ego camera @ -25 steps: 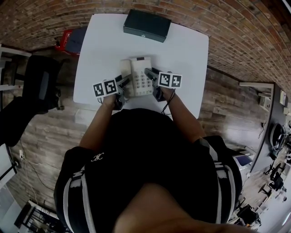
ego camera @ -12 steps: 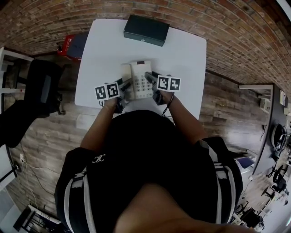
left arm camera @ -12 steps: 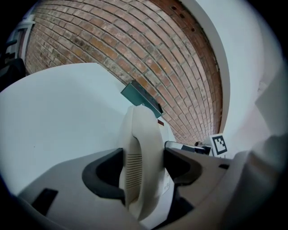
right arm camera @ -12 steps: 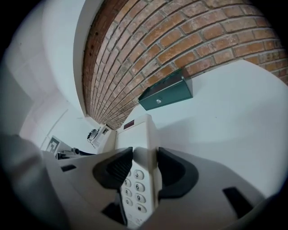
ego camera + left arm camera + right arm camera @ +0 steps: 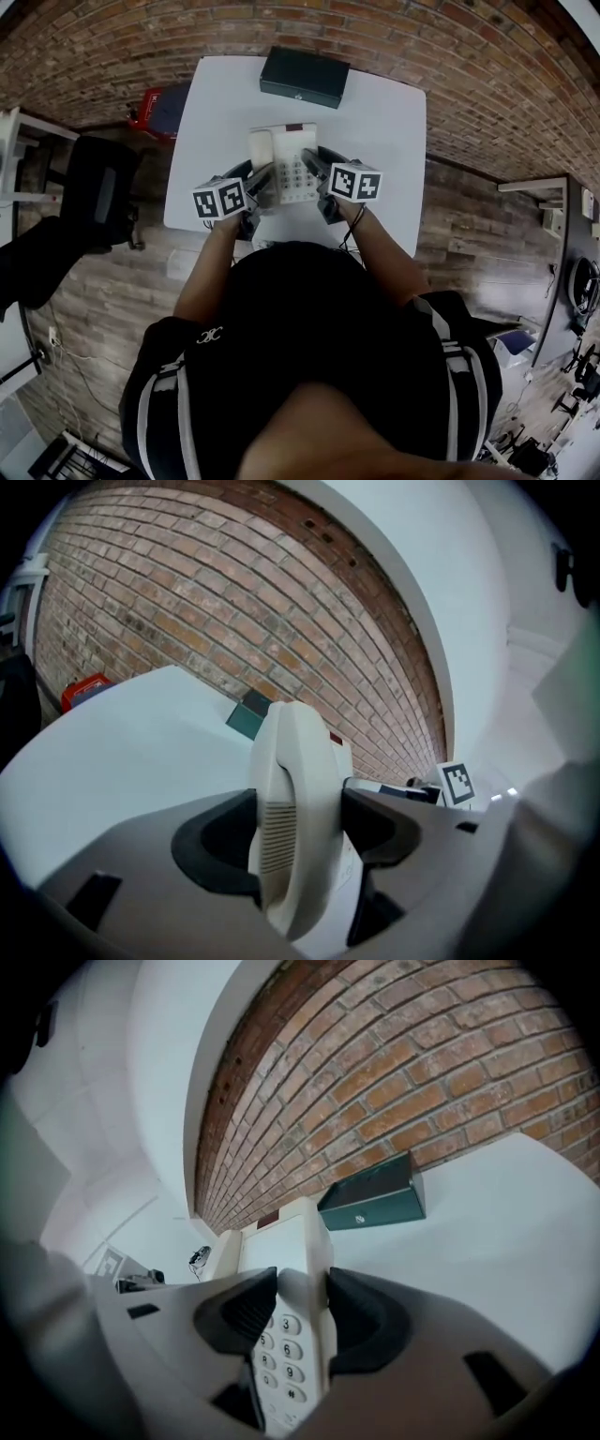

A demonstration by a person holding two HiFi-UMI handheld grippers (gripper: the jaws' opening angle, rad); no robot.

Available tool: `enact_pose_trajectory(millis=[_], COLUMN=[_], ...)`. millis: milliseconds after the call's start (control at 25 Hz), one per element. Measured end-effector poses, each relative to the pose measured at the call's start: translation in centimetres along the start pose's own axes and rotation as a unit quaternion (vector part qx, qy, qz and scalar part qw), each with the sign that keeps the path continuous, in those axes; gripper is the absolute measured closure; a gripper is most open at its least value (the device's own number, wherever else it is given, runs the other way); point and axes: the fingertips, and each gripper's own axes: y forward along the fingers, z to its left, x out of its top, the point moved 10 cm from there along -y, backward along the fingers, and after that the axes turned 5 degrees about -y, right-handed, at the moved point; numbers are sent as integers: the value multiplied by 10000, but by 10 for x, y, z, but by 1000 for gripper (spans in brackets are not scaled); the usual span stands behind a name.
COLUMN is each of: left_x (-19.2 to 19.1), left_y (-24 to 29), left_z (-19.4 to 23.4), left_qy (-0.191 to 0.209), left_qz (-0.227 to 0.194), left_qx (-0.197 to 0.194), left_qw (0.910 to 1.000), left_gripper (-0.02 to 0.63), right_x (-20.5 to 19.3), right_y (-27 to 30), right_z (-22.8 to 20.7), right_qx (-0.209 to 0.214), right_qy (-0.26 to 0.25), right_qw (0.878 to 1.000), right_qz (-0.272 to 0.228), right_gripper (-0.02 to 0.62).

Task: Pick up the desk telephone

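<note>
The left claw (image 5: 298, 829) is clamped on the handset (image 5: 289, 761), which lies along the 9 o'clock edge of the desk telephone (image 5: 292, 161). The right claw (image 5: 302, 1321), whose jaws have just been closing, pinches the 3 o'clock edge beside the keypad (image 5: 277, 1363). Held between both claws, the telephone seems just clear of the white surface (image 5: 394, 122). A dark green box (image 5: 305, 77) sits at its 12 o'clock. The lift looks under way. The next move calls for raising both claws evenly, so the handset does not slip from its cradle.

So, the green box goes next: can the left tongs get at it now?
Probably not yet: the left tongs are shut on the telephone, handset side. The green box sits beyond it, nothing else between.
</note>
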Motion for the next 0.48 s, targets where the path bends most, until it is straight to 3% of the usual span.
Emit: enact_pose_trajectory(millis=[280, 480], left_x=[43, 75], left_y=[-23, -38], left_z=[-39, -80], left_qy=[713, 1320], left_qz=[-584, -1095], left_qx=[-202, -430], left_qw=[9955, 9842], left_gripper=[321, 321], right_x=[51, 99], right_y=[-20, -49], right_z=[30, 55], right_qx=[136, 75], right_qy=[-454, -1013], right_qw=[9962, 9853], right_qz=[-730, -1372], right_gripper=[436, 436])
